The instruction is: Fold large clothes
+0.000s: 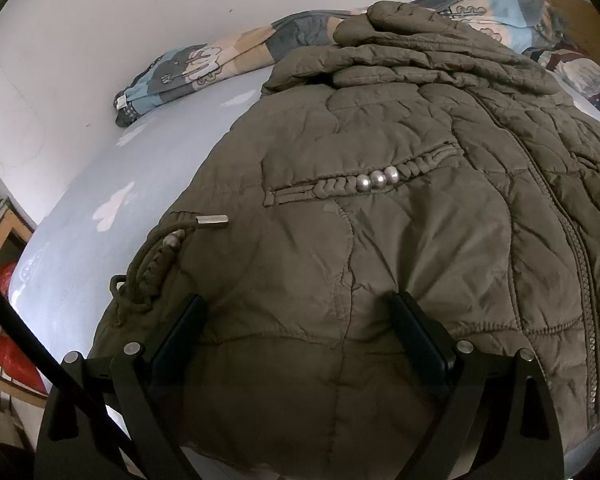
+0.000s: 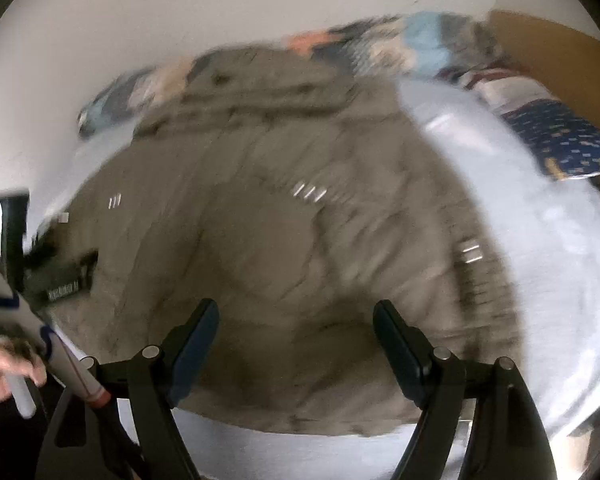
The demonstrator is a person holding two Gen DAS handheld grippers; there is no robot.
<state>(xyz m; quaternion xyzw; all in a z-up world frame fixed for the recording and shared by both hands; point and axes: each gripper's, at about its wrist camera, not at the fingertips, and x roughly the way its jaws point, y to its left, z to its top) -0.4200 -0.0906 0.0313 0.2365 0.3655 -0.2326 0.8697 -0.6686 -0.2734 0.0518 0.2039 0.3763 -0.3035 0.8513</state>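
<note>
An olive-brown quilted jacket (image 1: 380, 208) lies spread on a light blue bed sheet (image 1: 80, 208), its sleeves folded across the top. It has a zipper (image 1: 580, 264), metal beads (image 1: 378, 179) and a drawstring (image 1: 168, 244). My left gripper (image 1: 298, 304) is open, low over the jacket's near hem, holding nothing. In the blurred right wrist view the jacket (image 2: 284, 240) fills the middle. My right gripper (image 2: 296, 312) is open above its near hem, empty. The left gripper (image 2: 56, 276) shows at the jacket's left edge.
A patchwork quilt (image 1: 228, 52) lies rolled along the white wall behind the jacket. A dotted navy pillow (image 2: 564, 140) and wooden headboard (image 2: 548, 44) are at the right. Shelving with red items (image 1: 8, 344) stands left of the bed. A hand (image 2: 4, 372) shows at lower left.
</note>
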